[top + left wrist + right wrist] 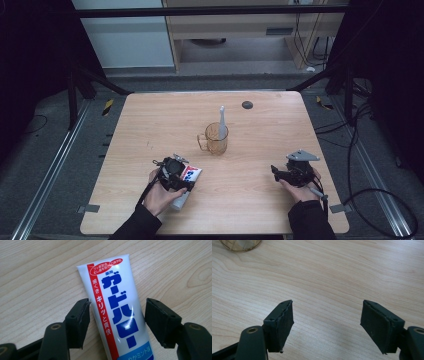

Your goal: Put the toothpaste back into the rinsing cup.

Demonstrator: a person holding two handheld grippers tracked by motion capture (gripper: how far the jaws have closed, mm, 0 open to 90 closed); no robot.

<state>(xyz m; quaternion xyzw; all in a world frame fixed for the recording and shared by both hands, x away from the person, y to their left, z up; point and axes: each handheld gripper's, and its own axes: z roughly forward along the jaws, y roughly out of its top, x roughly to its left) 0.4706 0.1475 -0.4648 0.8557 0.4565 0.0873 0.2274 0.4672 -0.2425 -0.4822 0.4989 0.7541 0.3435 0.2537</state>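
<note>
High view: the left hand-held gripper (186, 179) sits at about 7 o'clock on the bench (150, 125), over a white toothpaste tube (191, 173) that lies flat on the wood. In the left gripper view the tube (117, 312) runs up between the two black jaws, its crimped end toward 12 o'clock, with blue and red print on it. The jaws stand spread on either side of it; the left pad (83, 320) is just beside the tube's red stripe and the right pad (156, 320) just beside its other edge, and whether either touches it cannot be told. The right hand-held gripper (276, 172) rests at about 5 o'clock, well apart from the tube, its jaws spread over bare wood. An amber mug (216, 138) stands near the bench's middle with a white toothbrush (222, 120) upright in it.
</note>
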